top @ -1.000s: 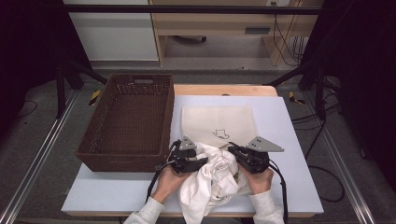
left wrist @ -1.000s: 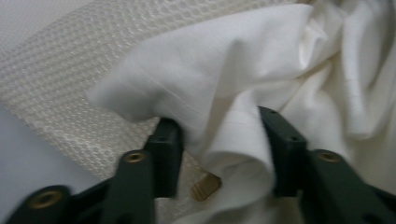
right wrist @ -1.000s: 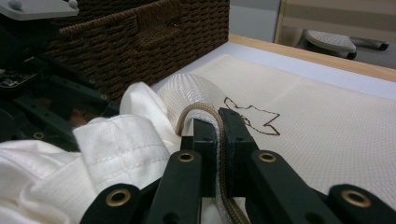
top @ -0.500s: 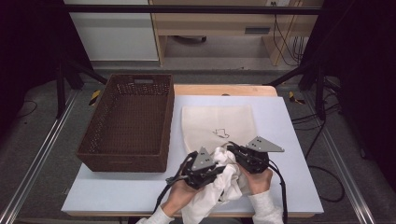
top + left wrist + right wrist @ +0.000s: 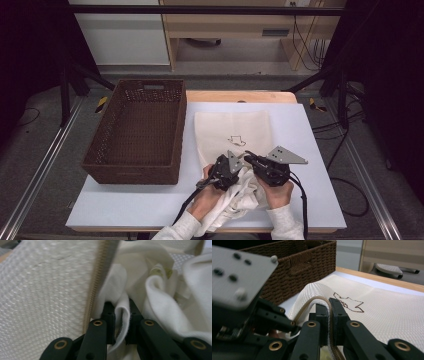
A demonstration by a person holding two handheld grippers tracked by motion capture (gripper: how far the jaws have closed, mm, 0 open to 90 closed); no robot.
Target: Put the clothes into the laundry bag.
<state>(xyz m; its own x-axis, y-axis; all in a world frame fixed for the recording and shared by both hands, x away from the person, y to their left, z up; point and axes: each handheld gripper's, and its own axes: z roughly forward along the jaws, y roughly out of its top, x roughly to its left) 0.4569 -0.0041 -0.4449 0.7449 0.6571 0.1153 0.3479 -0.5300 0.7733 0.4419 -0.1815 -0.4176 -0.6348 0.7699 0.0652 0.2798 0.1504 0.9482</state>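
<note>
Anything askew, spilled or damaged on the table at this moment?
Nothing stands out. The mesh bag lies flat beside the wicker basket; its zipper edge is lifted by the right gripper, while the left gripper pinches the white garment, bunched at the bag's opening.

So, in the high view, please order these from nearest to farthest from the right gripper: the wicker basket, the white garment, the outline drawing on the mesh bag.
From the right gripper:
1. White garment, directly beneath it, at the near table edge.
2. Outline drawing on the mesh bag, just beyond the gripper.
3. Wicker basket, far off at the table's left.
</note>
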